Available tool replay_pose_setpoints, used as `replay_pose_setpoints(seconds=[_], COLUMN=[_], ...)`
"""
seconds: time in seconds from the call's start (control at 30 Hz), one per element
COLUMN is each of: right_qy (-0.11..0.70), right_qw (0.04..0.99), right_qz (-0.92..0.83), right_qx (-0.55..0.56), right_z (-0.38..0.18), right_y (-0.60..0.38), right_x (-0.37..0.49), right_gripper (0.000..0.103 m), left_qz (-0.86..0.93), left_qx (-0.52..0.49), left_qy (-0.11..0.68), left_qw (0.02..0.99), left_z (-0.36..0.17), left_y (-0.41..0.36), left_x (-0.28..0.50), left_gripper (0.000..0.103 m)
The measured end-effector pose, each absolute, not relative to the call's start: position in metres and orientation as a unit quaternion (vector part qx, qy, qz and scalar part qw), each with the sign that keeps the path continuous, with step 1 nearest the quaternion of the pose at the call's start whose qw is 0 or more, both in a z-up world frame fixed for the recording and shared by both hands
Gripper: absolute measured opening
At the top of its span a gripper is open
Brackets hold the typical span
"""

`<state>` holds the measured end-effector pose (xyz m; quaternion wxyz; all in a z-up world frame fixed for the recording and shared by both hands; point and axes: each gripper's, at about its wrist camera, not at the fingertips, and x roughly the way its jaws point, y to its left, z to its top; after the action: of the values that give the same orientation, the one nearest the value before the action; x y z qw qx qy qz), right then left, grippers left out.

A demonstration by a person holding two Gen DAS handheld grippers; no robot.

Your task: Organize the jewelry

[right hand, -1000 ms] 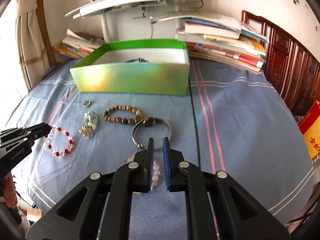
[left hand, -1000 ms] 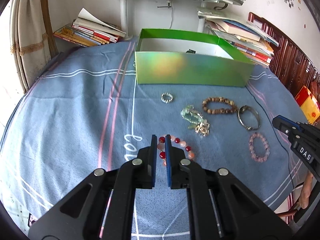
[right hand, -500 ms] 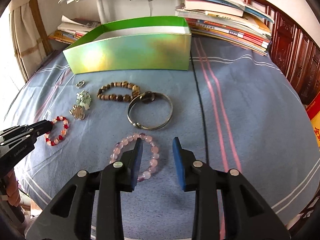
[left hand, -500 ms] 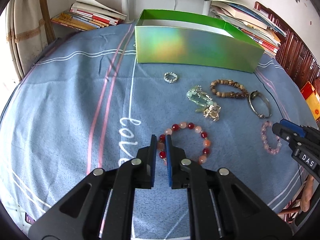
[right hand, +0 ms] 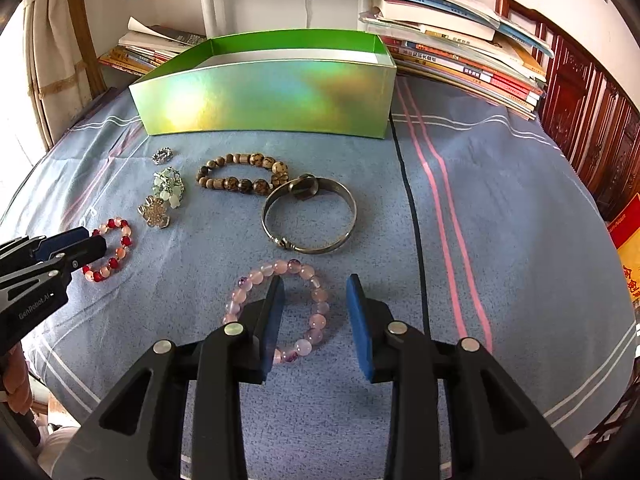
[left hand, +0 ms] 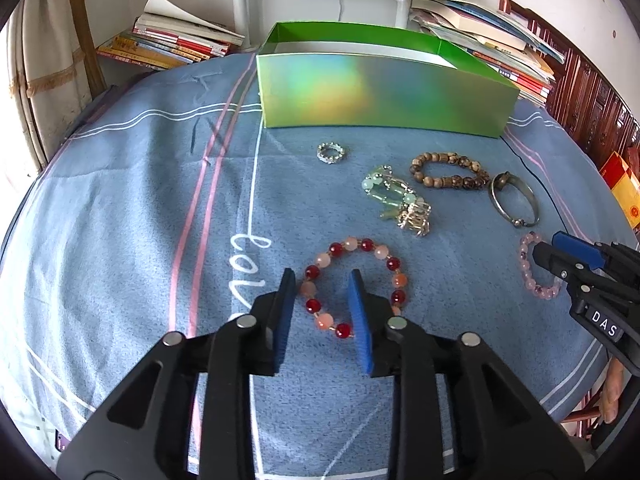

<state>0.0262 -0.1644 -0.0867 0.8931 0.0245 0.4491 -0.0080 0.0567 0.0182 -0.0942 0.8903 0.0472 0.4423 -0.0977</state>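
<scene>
A red and pink bead bracelet (left hand: 362, 246) lies on the blue cloth; my left gripper (left hand: 322, 280) is open, its two fingers astride the bracelet's near left side. It also shows in the right wrist view (right hand: 120, 240). A pale pink bead bracelet (right hand: 316, 312) lies under my right gripper (right hand: 316, 284), which is open with the bracelet's right side between its fingers. It also shows in the left wrist view (left hand: 528, 268). A green holographic box (right hand: 264, 92) stands open at the back.
On the cloth lie a brown wooden bead bracelet (right hand: 244, 176), a metal bangle (right hand: 310, 216), a small silver ring (right hand: 162, 155), a pale green bead piece (right hand: 168, 188) and a gold flower piece (right hand: 154, 212). Book stacks (right hand: 460, 52) flank a white lamp post (right hand: 210, 16).
Both grippers have opened from shut and lowered over their bracelets. The left one moved onto the red bracelet, the right one onto the pink bracelet.
</scene>
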Motion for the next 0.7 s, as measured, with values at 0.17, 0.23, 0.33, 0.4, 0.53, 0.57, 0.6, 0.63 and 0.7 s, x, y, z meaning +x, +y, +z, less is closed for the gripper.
replay_pose_setpoints(seconds=[0.17, 0.23, 0.33, 0.4, 0.53, 0.57, 0.6, 0.63, 0.7], right_qy=[0.447, 0.446, 0.445, 0.444, 0.442, 0.443, 0.443, 0.442, 0.441], right_qw=[0.895, 0.895, 0.896, 0.896, 0.897, 0.897, 0.897, 0.897, 0.897], right_qz=[-0.009, -0.005, 0.003, 0.005, 0.004, 0.005, 0.005, 0.005, 0.006], right_qx=[0.015, 0.015, 0.013, 0.010, 0.010, 0.011, 0.012, 0.012, 0.011], right_z=[-0.086, -0.086, -0.086, -0.086, -0.086, -0.086, -0.086, -0.086, -0.086], right_y=[-0.162, -0.160, -0.157, -0.155, -0.154, -0.154, -0.154, -0.154, -0.154], right_x=[0.025, 0.024, 0.024, 0.024, 0.024, 0.024, 0.023, 0.023, 0.023], right_gripper=[0.032, 0.027, 0.020, 0.017, 0.017, 0.017, 0.017, 0.017, 0.017], left_qz=[-0.096, -0.096, -0.096, -0.096, -0.094, -0.093, -0.093, -0.092, -0.091], left_qx=[0.050, 0.051, 0.052, 0.052, 0.054, 0.055, 0.055, 0.056, 0.059], left_qy=[0.441, 0.441, 0.441, 0.440, 0.439, 0.439, 0.439, 0.439, 0.437], left_qw=[0.891, 0.891, 0.891, 0.891, 0.892, 0.892, 0.892, 0.892, 0.893], left_z=[-0.094, -0.094, -0.094, -0.094, -0.094, -0.094, -0.094, -0.094, -0.094], left_y=[0.016, 0.016, 0.017, 0.017, 0.017, 0.017, 0.016, 0.016, 0.014], left_x=[0.057, 0.057, 0.057, 0.056, 0.056, 0.055, 0.054, 0.054, 0.053], left_gripper=[0.031, 0.031, 0.031, 0.031, 0.031, 0.031, 0.031, 0.031, 0.031])
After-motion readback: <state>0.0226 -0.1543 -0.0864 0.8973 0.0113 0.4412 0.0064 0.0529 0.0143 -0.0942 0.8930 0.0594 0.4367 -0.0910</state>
